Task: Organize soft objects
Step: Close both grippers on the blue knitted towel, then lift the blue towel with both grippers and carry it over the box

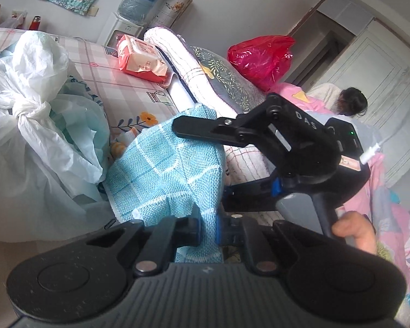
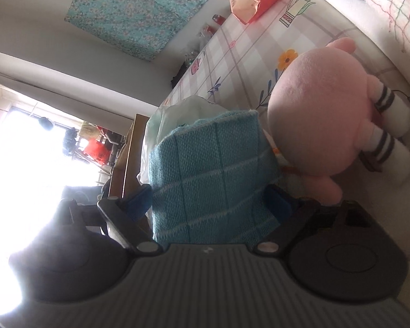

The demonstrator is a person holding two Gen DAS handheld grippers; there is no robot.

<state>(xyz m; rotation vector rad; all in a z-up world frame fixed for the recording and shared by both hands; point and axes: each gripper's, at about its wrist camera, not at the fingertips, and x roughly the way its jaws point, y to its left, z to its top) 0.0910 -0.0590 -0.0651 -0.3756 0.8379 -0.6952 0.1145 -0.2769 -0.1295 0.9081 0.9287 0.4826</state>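
A light blue knitted towel [image 1: 161, 169] hangs bunched above the flowered tablecloth [image 1: 117, 87]. My left gripper [image 1: 209, 229] is shut on its lower edge, the cloth pinched between the blue pads. My right gripper [image 1: 202, 164] reaches in from the right, one finger above the towel and one below. In the right wrist view, the towel [image 2: 210, 180] fills the gap of my right gripper [image 2: 209, 196], whose jaws stand wide and do not squeeze it. A pink plush toy [image 2: 314, 114] with striped legs lies on the cloth just beyond.
Knotted white plastic bags [image 1: 27, 104] crowd the left. A red tissue pack [image 1: 142, 57] lies farther back, beside rolled bedding [image 1: 177, 54] and a red bag [image 1: 259, 57]. A person's dark hair [image 1: 352, 101] shows at right. A hand [image 1: 355, 235] grips the right gripper's handle.
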